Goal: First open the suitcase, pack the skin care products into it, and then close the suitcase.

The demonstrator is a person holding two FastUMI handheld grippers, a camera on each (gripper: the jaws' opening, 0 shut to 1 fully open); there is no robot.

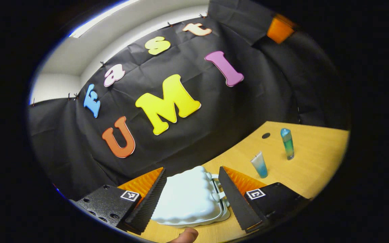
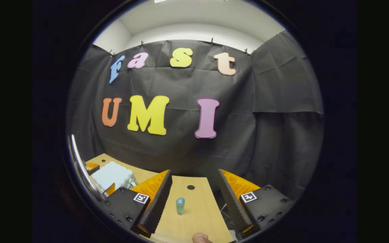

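A small white ribbed suitcase (image 1: 186, 199) lies shut on the wooden table (image 1: 316, 168), its handle and latch side to the right. My left gripper (image 1: 191, 197) is open, its fingers either side of the case and above it, not touching. Two skin care products stand to the right: a blue-tinted tube (image 1: 259, 164) and a taller green-blue bottle (image 1: 287, 143). In the right gripper view my right gripper (image 2: 191, 202) is open over the table, with the green-blue bottle (image 2: 180, 206) standing ahead between its fingers. The suitcase (image 2: 113, 175) and the other gripper's fingers (image 2: 91, 166) lie far left.
A small dark hole (image 1: 266, 135) marks the tabletop near the back; the same hole (image 2: 190, 187) lies behind the bottle. The black booth cloth closes off the back and sides of the table. A fingertip (image 1: 186, 235) of the holding hand shows at the bottom edge.
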